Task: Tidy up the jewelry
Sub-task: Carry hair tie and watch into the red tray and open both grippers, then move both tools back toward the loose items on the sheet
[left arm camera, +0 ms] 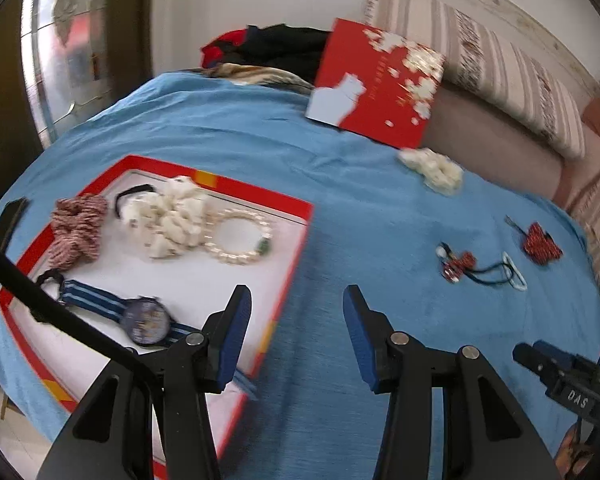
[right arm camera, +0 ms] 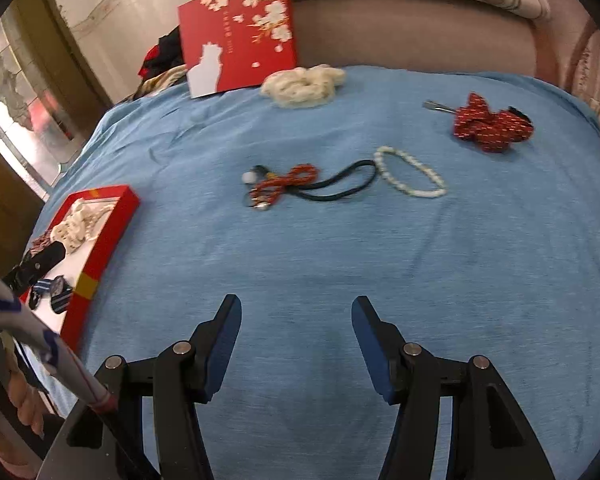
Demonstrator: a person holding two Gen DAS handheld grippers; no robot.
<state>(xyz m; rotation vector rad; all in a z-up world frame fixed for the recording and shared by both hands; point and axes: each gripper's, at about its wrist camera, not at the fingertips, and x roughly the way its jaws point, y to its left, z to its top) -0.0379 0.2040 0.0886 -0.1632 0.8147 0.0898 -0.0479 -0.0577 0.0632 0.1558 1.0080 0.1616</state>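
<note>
A red-rimmed white tray (left arm camera: pixel 256 276) lies on the blue cloth at left, holding a striped-strap watch (left arm camera: pixel 144 320), a pearl bracelet (left arm camera: pixel 240 240), a white scrunchie (left arm camera: pixel 176 216) and a red-white scrunchie (left arm camera: pixel 76 228). My left gripper (left arm camera: pixel 296 300) is open and empty over the tray's right edge. My right gripper (right arm camera: pixel 296 312) is open and empty above bare cloth. Ahead of it lie a red hair tie with a black loop (right arm camera: pixel 296 184), a white bead bracelet (right arm camera: pixel 412 176), a red bow clip (right arm camera: pixel 488 124) and a cream scrunchie (right arm camera: pixel 300 86). The tray (right arm camera: pixel 100 216) shows at left.
A red box lid with white flowers (left arm camera: pixel 376 84) leans at the back against a sofa (right arm camera: pixel 420 36). Dark clothes (left arm camera: pixel 268 48) are piled behind the cloth. The blue cloth (right arm camera: pixel 340 260) covers the whole surface. The other gripper's tip (left arm camera: pixel 560 376) shows at right.
</note>
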